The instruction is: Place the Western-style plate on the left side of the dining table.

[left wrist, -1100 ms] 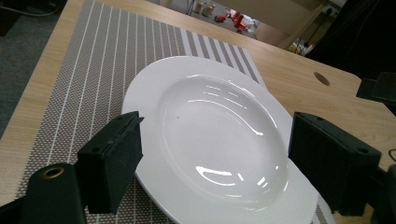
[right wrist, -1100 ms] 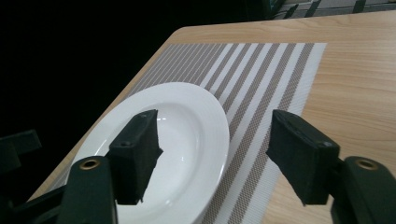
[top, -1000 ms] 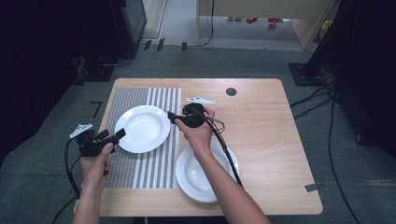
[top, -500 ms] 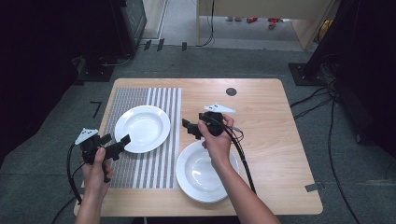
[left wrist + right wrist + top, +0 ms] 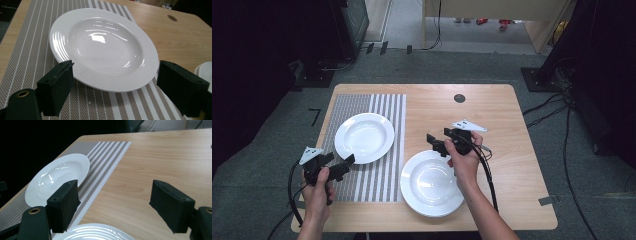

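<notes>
White plates, open grippers

White, round, deep ceramic plates number two, with no writing legible on them. One plate lies on the grey striped woven placemat; the other sits on the bare wooden table. Left gripper gapes empty, pointing at the first plate. Right gripper, jaws just opened, probably hovers above the second plate's far rim.

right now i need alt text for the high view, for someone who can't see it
A person's two hands each hold a black two-jaw gripper over a wooden table; the left gripper sits open near a white plate on a striped placemat. The right gripper hovers open above the far rim of a second white plate on bare wood.
</notes>
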{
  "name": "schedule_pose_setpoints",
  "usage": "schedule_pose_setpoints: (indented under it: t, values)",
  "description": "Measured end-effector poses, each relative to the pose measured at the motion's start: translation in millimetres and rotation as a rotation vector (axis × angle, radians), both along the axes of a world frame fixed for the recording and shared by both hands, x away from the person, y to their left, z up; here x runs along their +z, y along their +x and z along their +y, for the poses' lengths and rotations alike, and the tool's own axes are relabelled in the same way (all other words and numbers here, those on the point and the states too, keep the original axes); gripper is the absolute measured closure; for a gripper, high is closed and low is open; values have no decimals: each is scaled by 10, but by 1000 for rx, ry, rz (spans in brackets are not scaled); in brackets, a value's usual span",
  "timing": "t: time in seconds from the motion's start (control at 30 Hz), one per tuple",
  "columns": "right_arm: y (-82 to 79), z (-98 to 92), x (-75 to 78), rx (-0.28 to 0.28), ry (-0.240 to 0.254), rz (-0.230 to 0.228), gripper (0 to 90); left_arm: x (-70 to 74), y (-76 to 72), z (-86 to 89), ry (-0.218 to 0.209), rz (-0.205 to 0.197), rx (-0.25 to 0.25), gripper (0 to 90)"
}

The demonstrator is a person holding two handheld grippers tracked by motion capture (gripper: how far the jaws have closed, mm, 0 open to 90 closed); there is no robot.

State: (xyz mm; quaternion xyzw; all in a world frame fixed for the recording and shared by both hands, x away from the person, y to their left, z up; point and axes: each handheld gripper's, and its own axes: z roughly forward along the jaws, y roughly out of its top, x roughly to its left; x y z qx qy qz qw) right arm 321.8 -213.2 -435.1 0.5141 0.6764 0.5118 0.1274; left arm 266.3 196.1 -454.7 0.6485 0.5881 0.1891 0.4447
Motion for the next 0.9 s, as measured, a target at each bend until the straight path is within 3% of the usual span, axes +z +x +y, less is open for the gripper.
schedule_pose_setpoints:
  t: [0.17, 0.33, 0.5, 0.63, 0.77, 0.9]
  values:
    - [-76, -178, -46, -22, 3, -1, 234, -112, -25, 8, 41, 10, 6, 141]
    - [-166, -369, -96, -48, -4, -6, 235, -199, -72, 36, 87, -9, -5, 142]
    - [-237, -566, -165, -79, -13, -6, 236, -331, -81, 79, 117, 33, 15, 144]
    - [-296, -725, -209, -109, -26, -7, 237, -416, -88, 83, 176, 43, 33, 145]
    - [-348, -878, -249, -137, -31, -4, 238, -488, -102, 111, 178, 47, 15, 144]
    - [-397, -1005, -293, -160, -42, 1, 239, -577, -108, 76, 255, 65, 0, 144]
